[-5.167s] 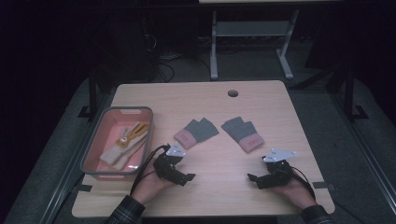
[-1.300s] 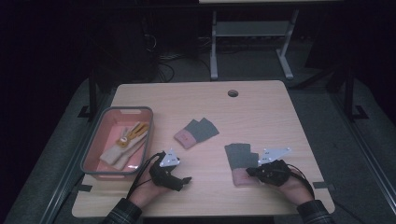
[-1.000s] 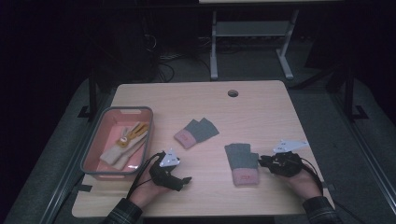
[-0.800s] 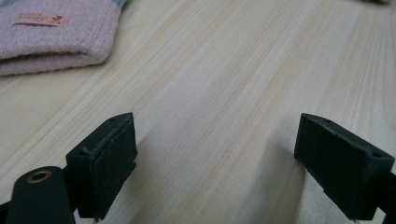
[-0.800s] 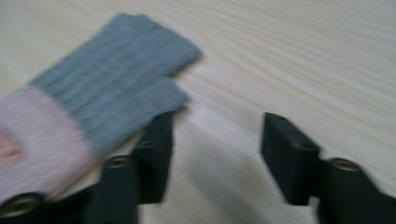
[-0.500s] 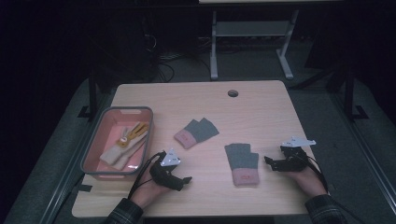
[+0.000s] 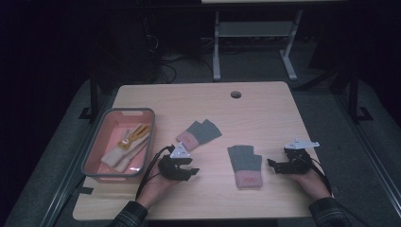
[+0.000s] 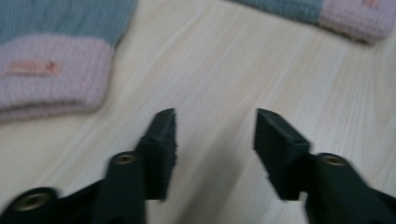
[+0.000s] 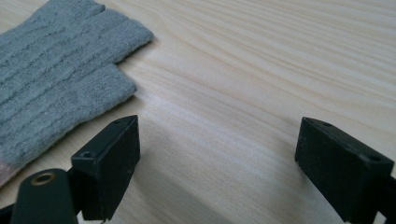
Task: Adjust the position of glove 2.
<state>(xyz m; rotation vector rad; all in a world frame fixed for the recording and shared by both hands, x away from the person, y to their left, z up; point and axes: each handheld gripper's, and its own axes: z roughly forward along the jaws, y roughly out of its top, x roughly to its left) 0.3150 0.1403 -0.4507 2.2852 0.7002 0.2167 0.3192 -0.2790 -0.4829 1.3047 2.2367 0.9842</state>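
Two grey fingerless gloves with pink cuffs lie flat on the wooden table [image 7: 255,113]. One glove [image 7: 199,134] is at mid-table, the other glove [image 7: 244,165] nearer the front. My left gripper [image 7: 193,172] rests open on the table just in front of the first glove's cuff [image 8: 46,74], nothing between its jaws [image 8: 215,135]. The second glove's cuff [image 8: 355,18] lies farther off. My right gripper [image 7: 272,165] stands open to the right of the second glove, apart from it. Its jaws [image 9: 219,154] are spread wide over bare wood, the glove's grey end [image 9: 51,88] at their left.
A pink tray [image 7: 90,158] with a grey rim sits at the table's left and holds tan and yellow gloves [image 7: 126,144]. A round cable hole [image 7: 235,94] is near the far edge. A metal stand [image 7: 250,42] is on the floor beyond the table.
The right gripper pulled the second glove toward the front, let go of it and moved off to the right. The left gripper has barely moved.
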